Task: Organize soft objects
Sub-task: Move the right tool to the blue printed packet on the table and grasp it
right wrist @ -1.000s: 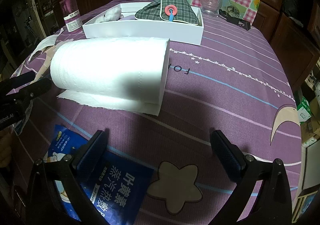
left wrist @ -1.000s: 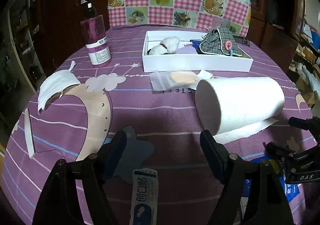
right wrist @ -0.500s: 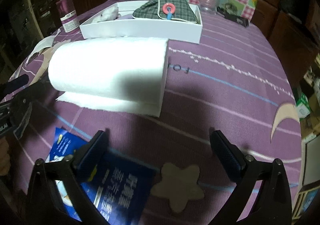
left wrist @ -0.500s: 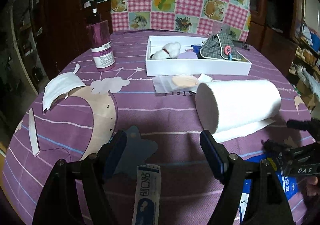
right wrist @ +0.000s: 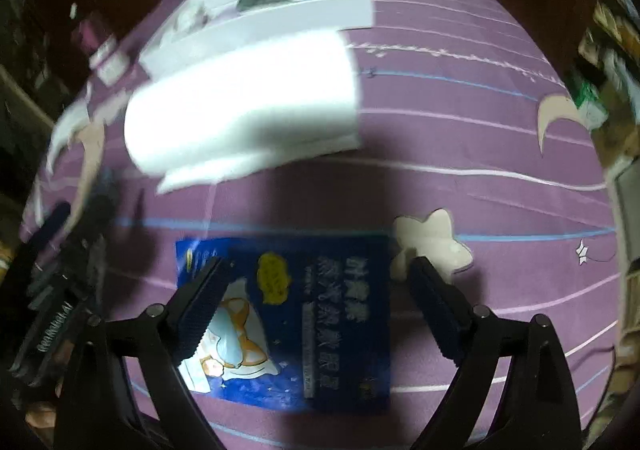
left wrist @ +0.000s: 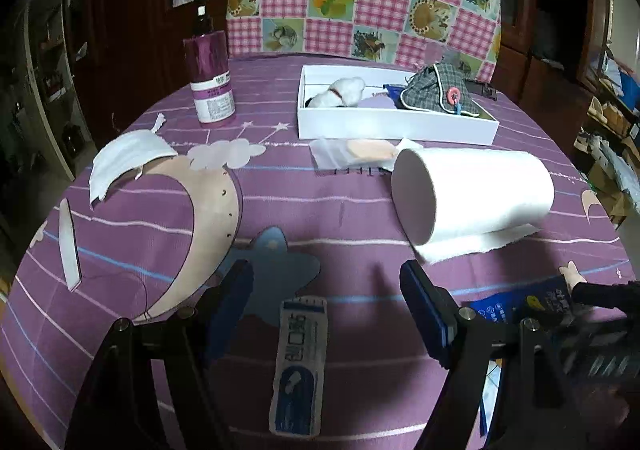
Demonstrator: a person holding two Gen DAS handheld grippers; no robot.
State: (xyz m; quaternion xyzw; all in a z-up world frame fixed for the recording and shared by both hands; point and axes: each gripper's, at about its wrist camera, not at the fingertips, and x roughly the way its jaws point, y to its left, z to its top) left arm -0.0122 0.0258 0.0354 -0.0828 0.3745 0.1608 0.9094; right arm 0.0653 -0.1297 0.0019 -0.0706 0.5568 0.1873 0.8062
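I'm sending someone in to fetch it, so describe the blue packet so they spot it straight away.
On the purple tablecloth, look nearer than the big white paper roll. The blue packet lies flat there, the only dark blue pouch with a yellow blob.

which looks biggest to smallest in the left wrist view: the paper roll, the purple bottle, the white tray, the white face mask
1. paper roll, though it lies nearest the camera, which inflates it
2. white tray, about as wide but farther off
3 and 4. purple bottle and white face mask look alike, so I won't rank them
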